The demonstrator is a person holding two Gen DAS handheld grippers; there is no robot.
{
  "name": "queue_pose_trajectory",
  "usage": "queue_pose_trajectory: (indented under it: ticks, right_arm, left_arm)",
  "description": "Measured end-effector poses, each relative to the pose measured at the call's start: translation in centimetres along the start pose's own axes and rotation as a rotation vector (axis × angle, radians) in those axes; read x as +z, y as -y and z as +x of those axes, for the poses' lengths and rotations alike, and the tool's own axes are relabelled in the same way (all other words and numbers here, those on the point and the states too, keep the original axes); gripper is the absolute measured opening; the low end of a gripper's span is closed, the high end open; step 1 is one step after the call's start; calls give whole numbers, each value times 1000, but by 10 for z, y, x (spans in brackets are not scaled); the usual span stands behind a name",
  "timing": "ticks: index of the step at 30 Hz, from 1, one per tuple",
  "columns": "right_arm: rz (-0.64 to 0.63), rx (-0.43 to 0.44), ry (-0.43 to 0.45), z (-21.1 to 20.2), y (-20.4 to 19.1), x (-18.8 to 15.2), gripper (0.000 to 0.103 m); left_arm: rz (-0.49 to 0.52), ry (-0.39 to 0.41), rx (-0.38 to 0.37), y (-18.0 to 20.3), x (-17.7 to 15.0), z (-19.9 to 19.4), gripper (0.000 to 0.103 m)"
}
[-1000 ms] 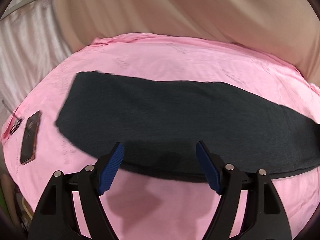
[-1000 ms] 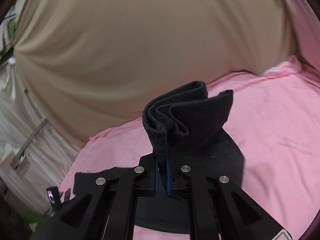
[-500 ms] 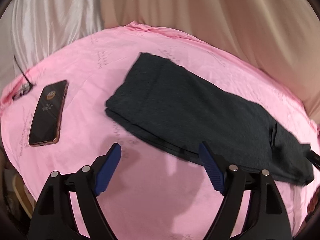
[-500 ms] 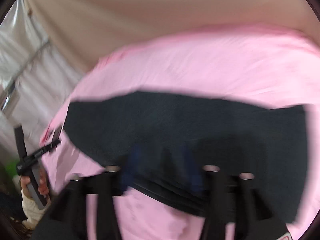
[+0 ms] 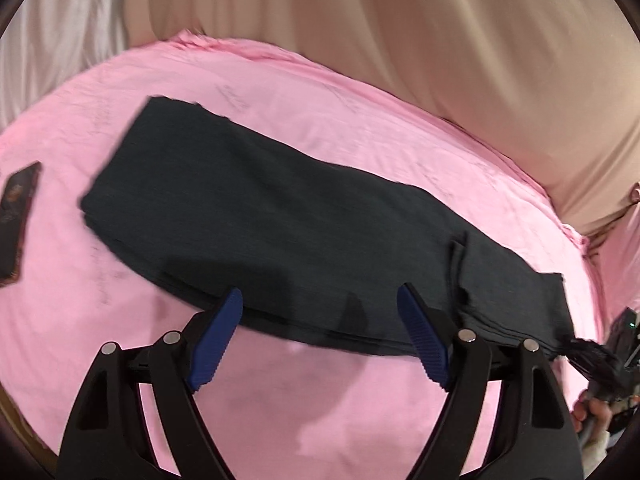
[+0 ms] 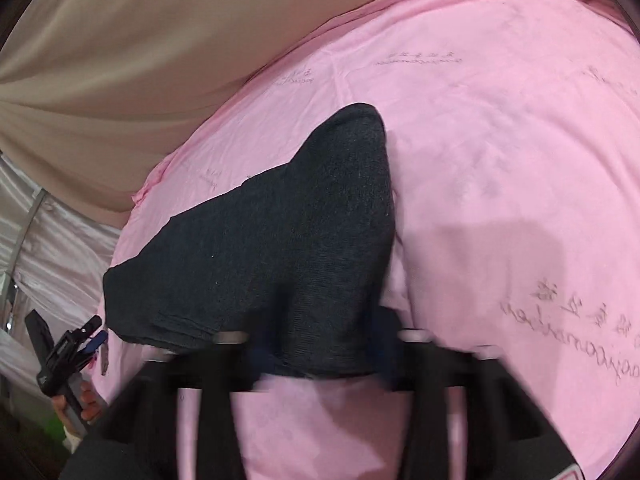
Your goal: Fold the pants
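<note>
Left wrist: dark pants [image 5: 280, 236] folded flat

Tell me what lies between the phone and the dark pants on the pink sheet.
Nothing: the left wrist view shows only bare pink sheet between the phone and the pants.

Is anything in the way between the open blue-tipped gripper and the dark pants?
Nothing visible is. The left gripper hangs open right at the near edge of the pants, with only pink sheet below it. The phone lies far off to the side.
</note>
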State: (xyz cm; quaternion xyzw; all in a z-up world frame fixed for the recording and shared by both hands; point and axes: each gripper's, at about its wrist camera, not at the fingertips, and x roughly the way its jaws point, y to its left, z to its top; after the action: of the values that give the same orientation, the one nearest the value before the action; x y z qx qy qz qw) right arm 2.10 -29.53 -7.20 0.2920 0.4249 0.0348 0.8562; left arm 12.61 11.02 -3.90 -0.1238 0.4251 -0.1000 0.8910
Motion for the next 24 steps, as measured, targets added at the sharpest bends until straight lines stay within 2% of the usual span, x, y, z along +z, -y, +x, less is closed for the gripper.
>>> queue_pose_trajectory:
  ticks: [3, 5, 6, 7, 8, 10, 12, 13, 14, 15, 17, 18, 20, 22, 24]
  right_arm:
    - [-82, 30, 58, -20, -21, 6, 15]
    - [-110, -27, 7, -4, -15, 6, 18]
    - [-100, -87, -30, 4, -6, 3, 23]
    - [-65, -106, -46, 7, 2, 0, 29]
    - [-26, -70, -39, 3, 10, -5, 31]
    - [-11, -68, 22, -17, 10, -14, 33]
    - [-25, -60, 69, -37, 7, -25, 44]
    - [-35, -62, 69, -42, 5, -28, 52]
    - [-49, -83, 62, -43, 3, -29, 54]
    - [-58, -96, 63, -39, 2, -27, 56]
    - [-34, -92, 72, -37, 13, -18, 59]
    - [-3, -72, 66, -30, 16, -16, 59]
    - [26, -30, 48, -15, 24, -12, 59]
    - [17, -24, 15, 0, 20, -13, 59]
    - [-9, -38, 39, 6, 14, -15, 60]
  left_arm:
    - [-19, -4, 21, -3, 3, 1, 78]
    - [-56, -3, 68, -19, 6, 2, 77]
    - [-83, -8, 78, -28, 6, 2, 77]
    - [-120, -16, 83, -38, 5, 3, 77]
    - [-156, -22, 87, -49, 7, 4, 77]
    - [-203, -13, 124, -65, 5, 1, 77]
    - [-176, 6, 185, -68, 3, -2, 78]
    - [-163, 12, 211, -68, 3, -3, 77]
    - [-162, 19, 226, -71, 3, -3, 77]
    - [-178, 20, 215, -74, 4, -3, 77]
    - [-257, 11, 147, -89, 5, -1, 77]
    - [-333, 3, 95, -103, 5, 1, 77]
    - [-444, -16, 48, -127, 3, 6, 77]
    - [-521, -8, -6, -144, 2, 11, 77]
    - [-562, 23, -12, -154, 8, 10, 78]
